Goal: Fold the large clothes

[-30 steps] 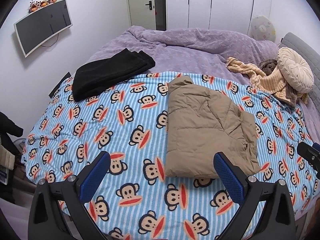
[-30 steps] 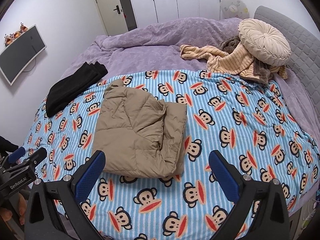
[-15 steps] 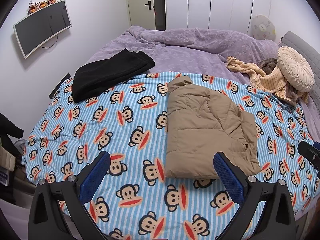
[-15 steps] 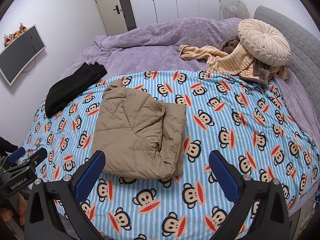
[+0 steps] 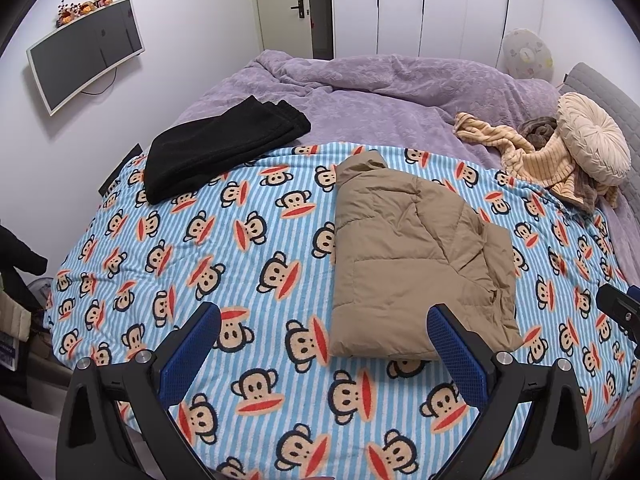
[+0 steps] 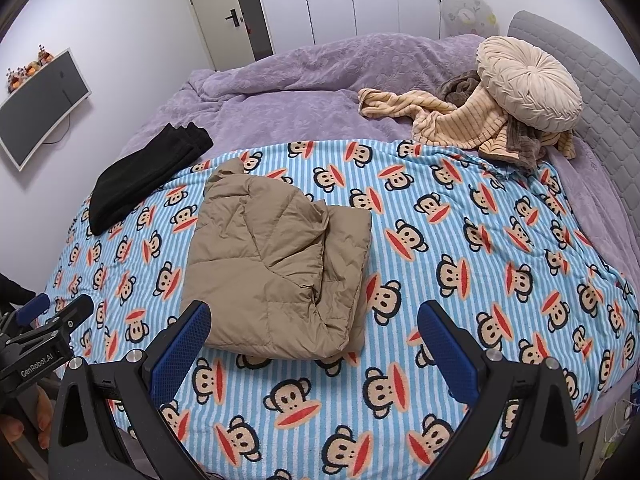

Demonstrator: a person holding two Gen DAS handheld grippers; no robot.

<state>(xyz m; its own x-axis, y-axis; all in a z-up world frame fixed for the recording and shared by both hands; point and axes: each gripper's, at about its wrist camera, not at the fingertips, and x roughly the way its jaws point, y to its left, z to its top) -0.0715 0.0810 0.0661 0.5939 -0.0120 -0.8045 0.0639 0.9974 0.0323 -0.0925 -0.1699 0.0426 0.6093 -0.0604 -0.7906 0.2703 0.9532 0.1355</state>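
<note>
Grippers first. We hold our left gripper [image 5: 323,338] up over the near edge of the bed, and its two blue fingers [image 5: 191,352] stand wide apart with nothing between them. We hold our right gripper [image 6: 314,332] the same way, just beside it, with its fingers [image 6: 444,350] also far apart and holding nothing. Both point forward across the bed and touch no cloth. In the right view we see the left gripper poking in low on the left side, and part of a hand [image 6: 24,426] shows under it.

We see the tan puffy jacket [image 5: 416,268] lying folded on the monkey blanket [image 5: 224,240], which is blue and white striped. The jacket sits near the middle of the blanket, close to our side of the bed. It makes a thick, nearly square bundle. Its collar end points away from us, and one layer is folded over on the right side, with soft wrinkles across the top.

We also see a black folded garment [image 5: 216,148] farther back on the left, well apart from the jacket, lying partly on the purple duvet [image 5: 380,92]. A round cream cushion [image 5: 592,140] rests on a striped yellow cloth [image 5: 532,156] at the far right.
</note>
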